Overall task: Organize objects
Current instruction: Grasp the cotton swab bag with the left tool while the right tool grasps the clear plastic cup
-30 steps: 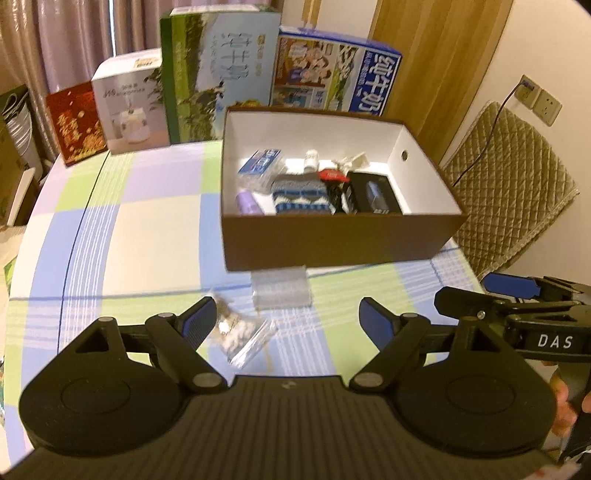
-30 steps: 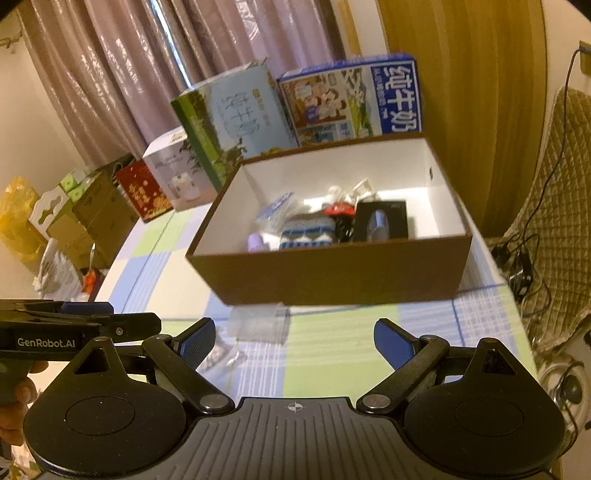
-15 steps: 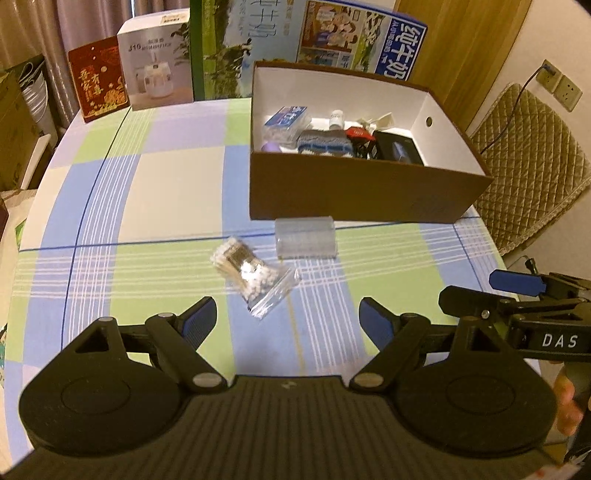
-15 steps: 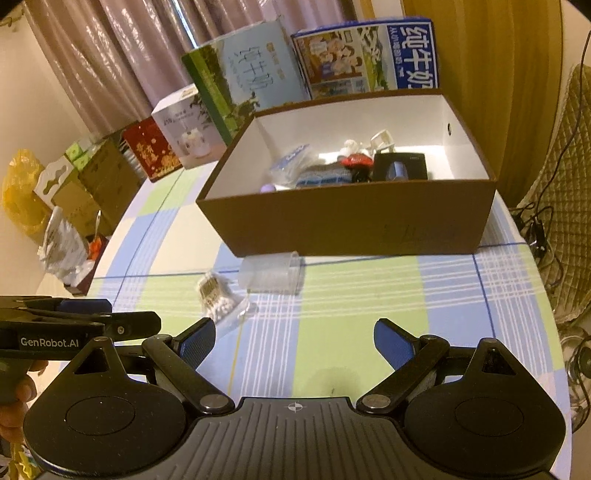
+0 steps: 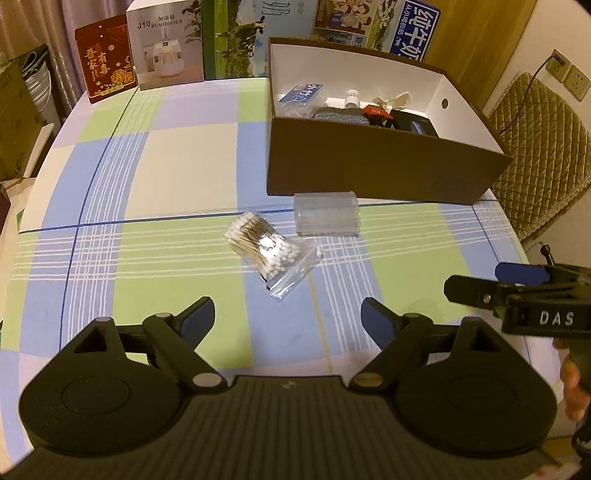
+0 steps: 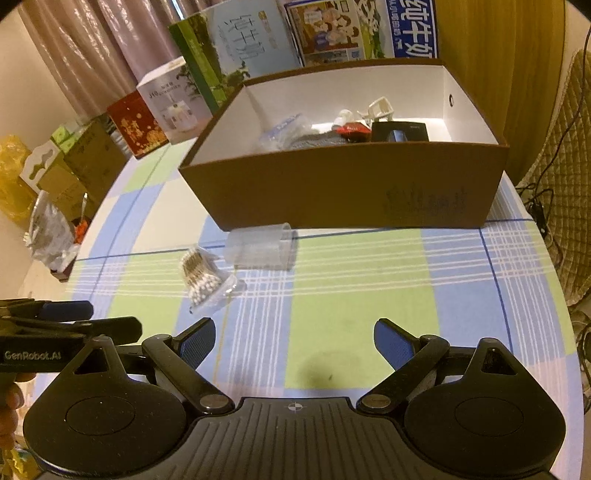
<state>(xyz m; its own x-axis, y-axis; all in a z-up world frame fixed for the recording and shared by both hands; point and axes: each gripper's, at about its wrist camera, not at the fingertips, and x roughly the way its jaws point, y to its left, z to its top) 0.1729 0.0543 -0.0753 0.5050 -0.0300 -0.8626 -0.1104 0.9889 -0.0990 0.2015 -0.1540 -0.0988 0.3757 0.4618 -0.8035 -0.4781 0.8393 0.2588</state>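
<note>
Cardboard box (image 5: 369, 173), brown outside and white inside, stands open on the worktop (image 5: 184, 155); it holds a blue-labelled clear packet (image 5: 301, 96), a small white bottle (image 5: 352, 98), a red item (image 5: 376, 111), a black case (image 5: 415, 123) and a grey knitted piece (image 5: 341, 116). Just in front of it lies a clear plastic case (image 5: 327, 214) on its side, and near that a clear bag of cotton swabs (image 5: 264, 249). Behind stand a white carton (image 5: 166, 44) printed "J10 HUMIDIFIER", a red tin (image 5: 107, 59) with gold characters and two milk cartons (image 6: 362, 29). The right claw (image 6: 294, 341), its housing marked "DAS", and the left claw (image 5: 288, 317), marked "GenRobot.AI", both gape wide and empty above the near edge. The cloth is checked blue, green and white; curtains (image 6: 92, 48) hang behind, and a quilted chair (image 5: 543, 147) sits at the right.
</note>
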